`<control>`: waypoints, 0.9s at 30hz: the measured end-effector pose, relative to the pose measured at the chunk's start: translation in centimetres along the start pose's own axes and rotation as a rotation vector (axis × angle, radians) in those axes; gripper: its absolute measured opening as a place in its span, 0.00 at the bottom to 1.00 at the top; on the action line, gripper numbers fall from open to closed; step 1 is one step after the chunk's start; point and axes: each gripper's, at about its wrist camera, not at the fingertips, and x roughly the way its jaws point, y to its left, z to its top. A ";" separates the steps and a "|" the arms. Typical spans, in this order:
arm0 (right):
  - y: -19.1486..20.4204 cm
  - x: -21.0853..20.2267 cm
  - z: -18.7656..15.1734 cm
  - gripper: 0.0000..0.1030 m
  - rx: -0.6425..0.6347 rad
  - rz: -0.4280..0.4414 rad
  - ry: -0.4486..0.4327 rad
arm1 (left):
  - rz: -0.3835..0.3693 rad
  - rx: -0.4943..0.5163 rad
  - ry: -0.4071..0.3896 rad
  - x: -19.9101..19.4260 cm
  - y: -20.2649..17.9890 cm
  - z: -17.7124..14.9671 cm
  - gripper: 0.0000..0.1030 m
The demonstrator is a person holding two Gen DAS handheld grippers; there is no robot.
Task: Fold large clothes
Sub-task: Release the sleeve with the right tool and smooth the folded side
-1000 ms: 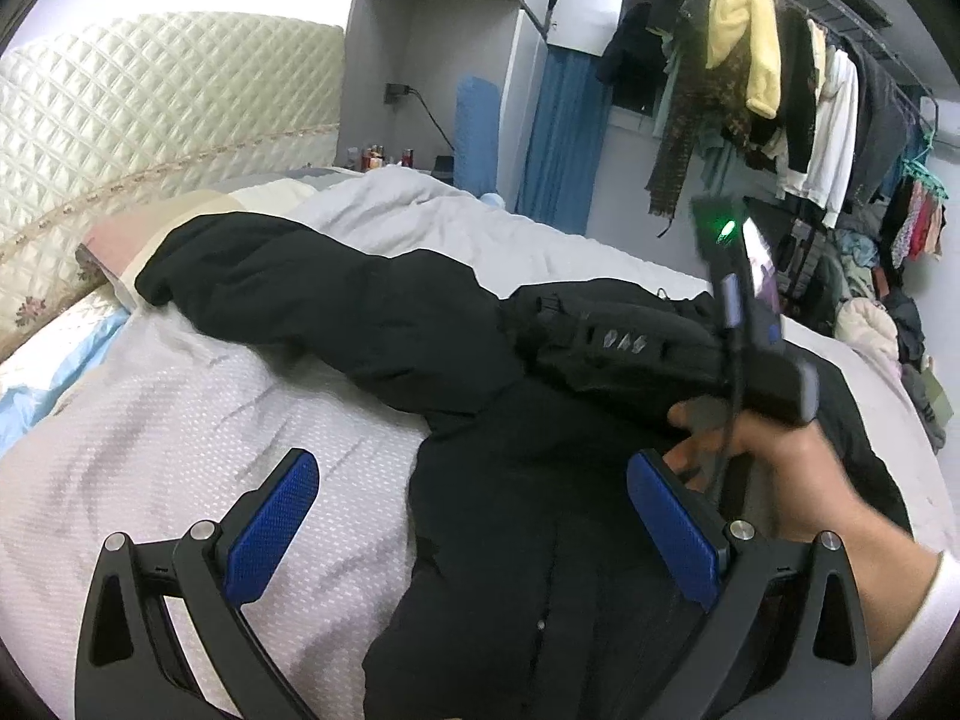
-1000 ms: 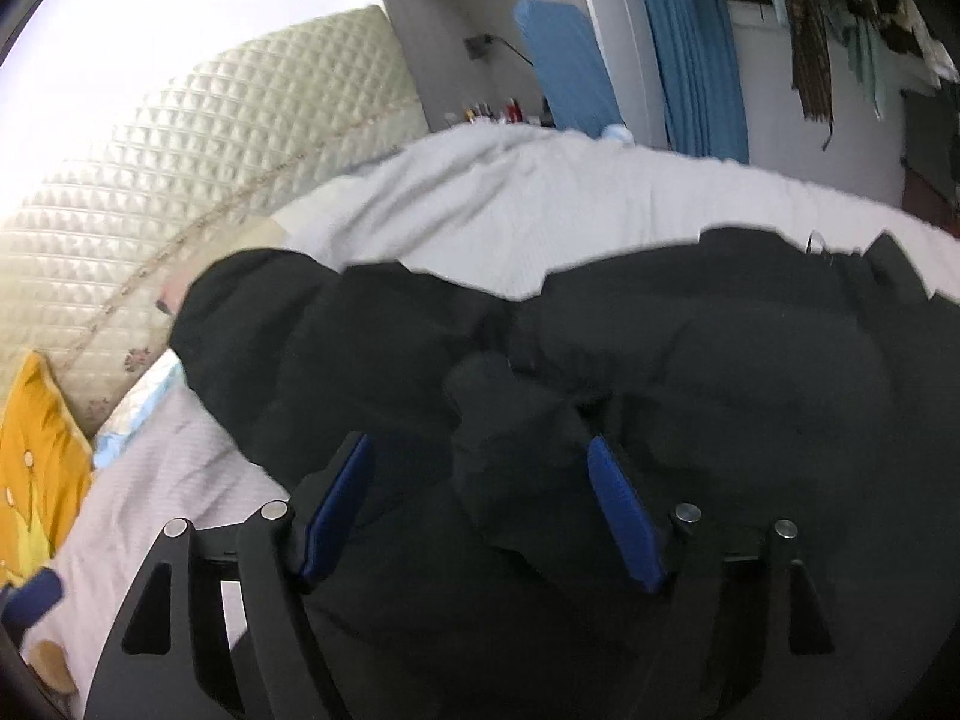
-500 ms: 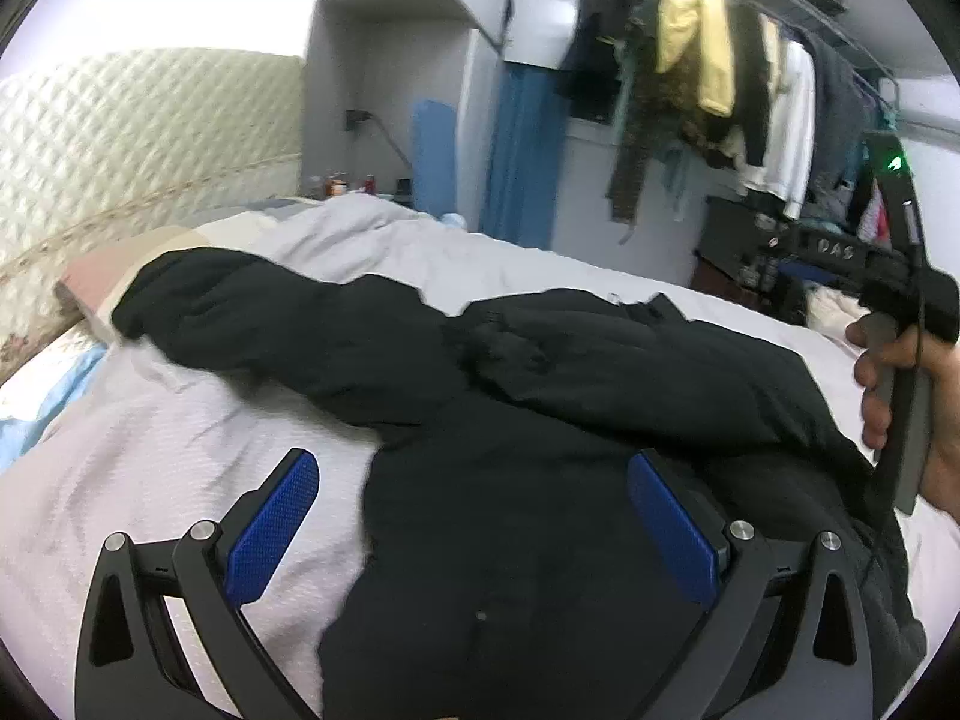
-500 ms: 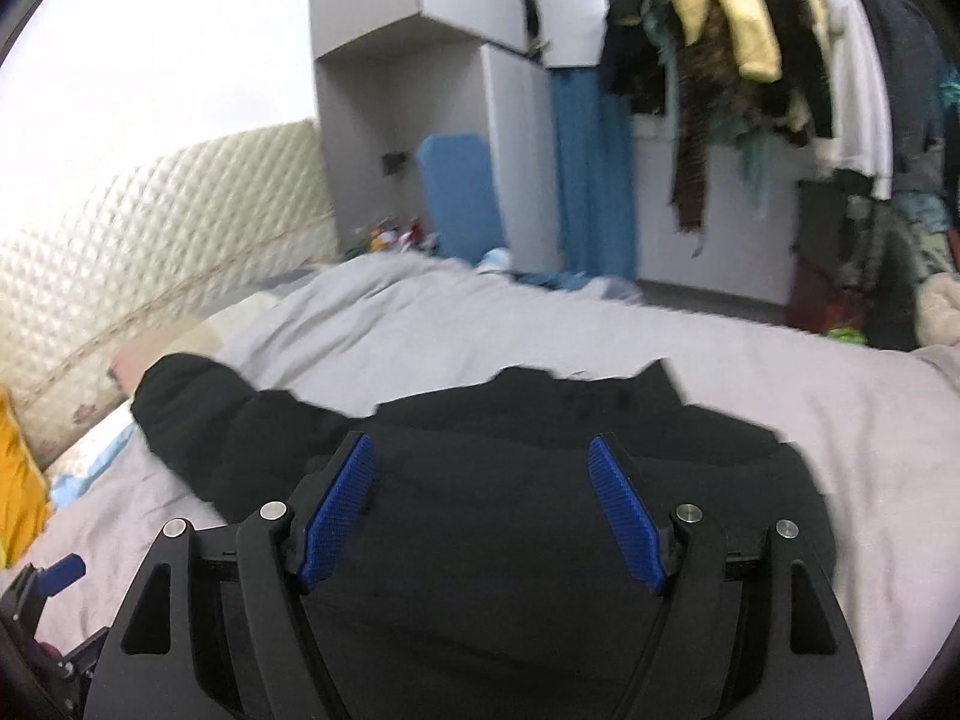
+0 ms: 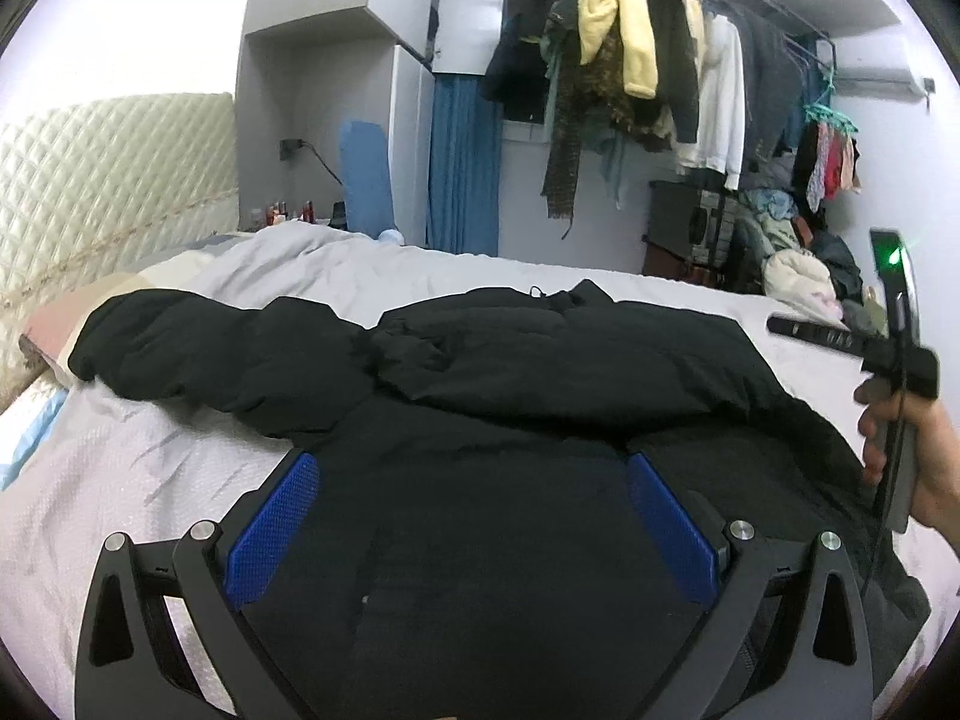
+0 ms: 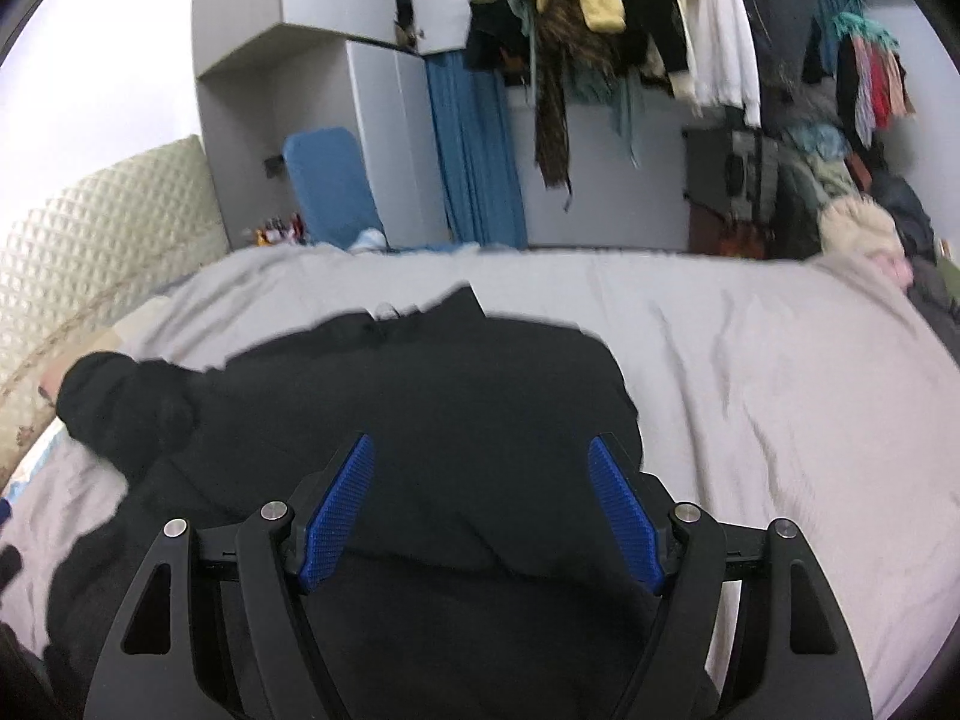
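A large black padded jacket lies spread on the grey bed; one sleeve stretches left toward the headboard, the other is folded across the chest. My left gripper is open and empty, raised over the jacket's lower body. My right gripper is open and empty, above the jacket near its right side. In the left wrist view the hand holding the right gripper's handle shows at the right edge.
The grey bedsheet stretches to the right of the jacket. A quilted cream headboard stands at the left. A rack of hanging clothes and piled laundry stand beyond the bed's far side.
My right gripper let go of the folded sleeve and pulled up and back to the right. My left gripper tilted up; the sleeve now lies across the jacket's chest.
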 end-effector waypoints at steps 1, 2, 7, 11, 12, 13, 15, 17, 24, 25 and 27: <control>-0.3 0.4 -0.4 0.68 -0.009 -0.009 0.013 | 0.015 -0.005 0.001 0.0 -0.3 -0.1 1.00; -0.8 0.8 -0.9 0.68 0.000 -0.008 0.022 | 0.015 -0.006 0.001 0.0 -0.6 -0.2 1.00; -2.3 2.7 -3.1 0.67 0.030 -0.029 0.100 | 0.021 -0.022 0.021 0.5 -1.1 -0.3 1.00; -3.3 4.1 -3.8 0.66 0.048 -0.081 0.123 | 0.032 -0.050 0.044 1.2 -0.1 -0.3 1.00; -3.5 4.2 -4.0 0.62 0.058 -0.071 0.123 | 0.034 -0.057 0.050 1.4 0.1 -0.4 1.00; -3.6 4.5 -4.1 0.56 0.065 -0.059 0.126 | 0.041 -0.067 0.060 1.6 0.5 -0.4 1.00; -3.2 4.8 -4.2 0.45 0.046 -0.060 0.130 | 0.044 -0.087 0.076 2.0 1.1 -0.4 1.00; -2.6 4.6 -4.1 0.33 0.018 -0.070 0.125 | 0.043 -0.108 0.085 2.4 1.6 -0.4 1.00; -2.6 3.3 -2.8 0.15 0.029 -0.062 0.042 | 0.055 -0.099 0.088 2.7 1.3 -0.6 1.00; -2.8 3.2 -2.7 0.14 0.038 -0.064 0.034 | 0.053 -0.098 0.087 2.8 1.3 -0.6 1.00; -3.3 3.2 -2.6 0.14 0.057 -0.075 0.024 | 0.052 -0.098 0.085 2.7 1.3 -0.6 1.00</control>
